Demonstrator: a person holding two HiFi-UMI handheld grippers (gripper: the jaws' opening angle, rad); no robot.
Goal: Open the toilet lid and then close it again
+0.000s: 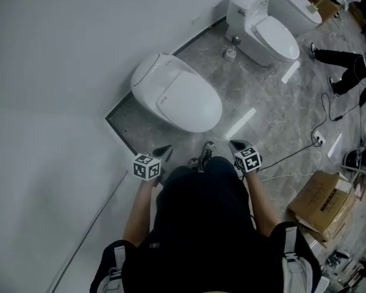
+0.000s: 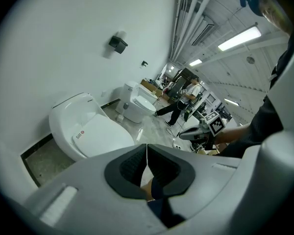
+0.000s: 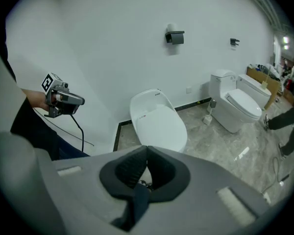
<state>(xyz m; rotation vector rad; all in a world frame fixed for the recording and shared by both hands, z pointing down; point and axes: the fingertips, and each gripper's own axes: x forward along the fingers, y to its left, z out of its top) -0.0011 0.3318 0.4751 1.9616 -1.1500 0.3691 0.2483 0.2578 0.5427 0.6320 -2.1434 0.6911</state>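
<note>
On marble floor [image 1: 274,112], glossy oval toilet lid [image 1: 186,99]

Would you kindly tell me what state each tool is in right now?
The grey left tool is closed, holding nothing.
The grey right tool is closed, holding nothing.

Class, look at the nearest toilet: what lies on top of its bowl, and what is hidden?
A closed white lid, bearing a small label, lies on the toilet. Seat and bowl interior are covered.
</note>
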